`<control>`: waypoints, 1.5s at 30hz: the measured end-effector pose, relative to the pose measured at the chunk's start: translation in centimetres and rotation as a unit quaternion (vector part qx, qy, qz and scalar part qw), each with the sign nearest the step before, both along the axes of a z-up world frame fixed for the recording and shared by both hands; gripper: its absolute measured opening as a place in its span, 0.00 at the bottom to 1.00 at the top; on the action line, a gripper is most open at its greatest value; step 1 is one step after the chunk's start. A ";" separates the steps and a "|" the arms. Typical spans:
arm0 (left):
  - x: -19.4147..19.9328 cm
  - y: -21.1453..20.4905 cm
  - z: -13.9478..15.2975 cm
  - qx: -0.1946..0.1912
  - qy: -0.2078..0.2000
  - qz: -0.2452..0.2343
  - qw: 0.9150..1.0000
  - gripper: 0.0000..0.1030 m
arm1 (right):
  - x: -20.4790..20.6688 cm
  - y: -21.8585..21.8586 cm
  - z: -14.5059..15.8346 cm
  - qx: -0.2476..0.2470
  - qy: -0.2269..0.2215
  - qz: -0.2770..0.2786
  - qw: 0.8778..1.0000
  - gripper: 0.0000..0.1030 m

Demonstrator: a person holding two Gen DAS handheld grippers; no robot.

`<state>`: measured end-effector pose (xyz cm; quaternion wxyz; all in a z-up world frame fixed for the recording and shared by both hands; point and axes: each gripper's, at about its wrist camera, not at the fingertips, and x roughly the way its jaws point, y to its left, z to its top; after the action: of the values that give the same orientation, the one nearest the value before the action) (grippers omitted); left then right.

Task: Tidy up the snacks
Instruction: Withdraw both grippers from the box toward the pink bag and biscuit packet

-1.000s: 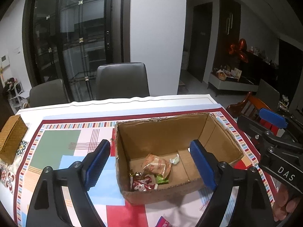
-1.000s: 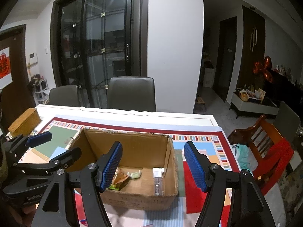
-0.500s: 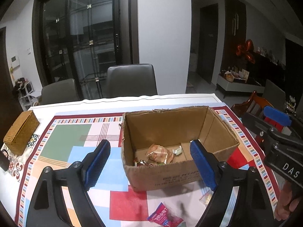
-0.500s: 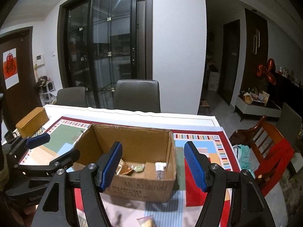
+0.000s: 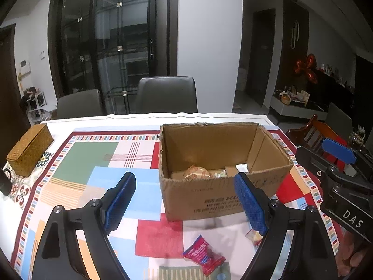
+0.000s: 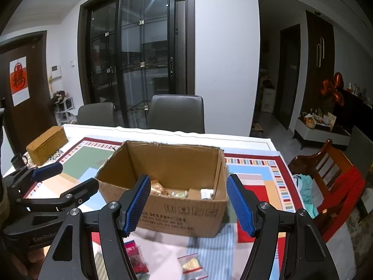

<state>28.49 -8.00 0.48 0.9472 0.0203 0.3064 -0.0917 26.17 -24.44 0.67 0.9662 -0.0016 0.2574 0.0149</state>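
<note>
My left gripper (image 5: 184, 200) stands wide with nothing between its blue pads; my right gripper (image 6: 188, 203) stands open too, somewhat narrower, and is just as empty. Just below and a little ahead of my left fingertips lies the red snack packet (image 5: 204, 255), flat on the tablecloth (image 5: 98, 161), its long axis slanting from near-right to far-left across the line my fingers point along. A small clear bag (image 5: 254, 234) sits close under my left gripper's right-hand finger (image 5: 250, 204). From my right gripper the clear bag (image 6: 192, 264) lies below the gap, slightly toward the right-hand finger, and the red packet (image 6: 135, 257) lies under the left-hand finger (image 6: 137, 203). Beyond both sets of fingers, straight ahead, stands the open cardboard box (image 5: 223, 200), already holding several snacks. I judge the left hand nearer the red packet and the right nearer the clear bag; each needs a drop down and slightly back.
</note>
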 end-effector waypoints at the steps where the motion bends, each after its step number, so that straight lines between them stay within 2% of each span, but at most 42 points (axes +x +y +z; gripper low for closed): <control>1: -0.2 0.0 -0.1 0.001 0.000 0.000 1.000 0.84 | -0.1 0.0 -0.1 0.000 0.000 0.000 1.000 0.66; 18: -2.6 -0.5 -2.0 0.003 0.013 -0.002 1.000 0.84 | -2.7 -0.2 -1.9 -0.003 0.014 -0.005 1.000 0.66; 30: -3.4 -1.2 -4.9 0.012 0.037 0.002 0.999 0.84 | -3.1 -0.7 -4.8 0.001 0.044 -0.006 0.999 0.66; 45: -4.2 -2.1 -7.2 0.026 0.038 -0.007 0.999 0.84 | -3.8 -1.4 -8.3 -0.010 0.058 -0.010 0.998 0.66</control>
<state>24.29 -10.07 -6.69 0.9334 0.0438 0.3443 -0.0915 22.33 -25.89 -7.67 0.9497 -0.0084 0.3130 0.0031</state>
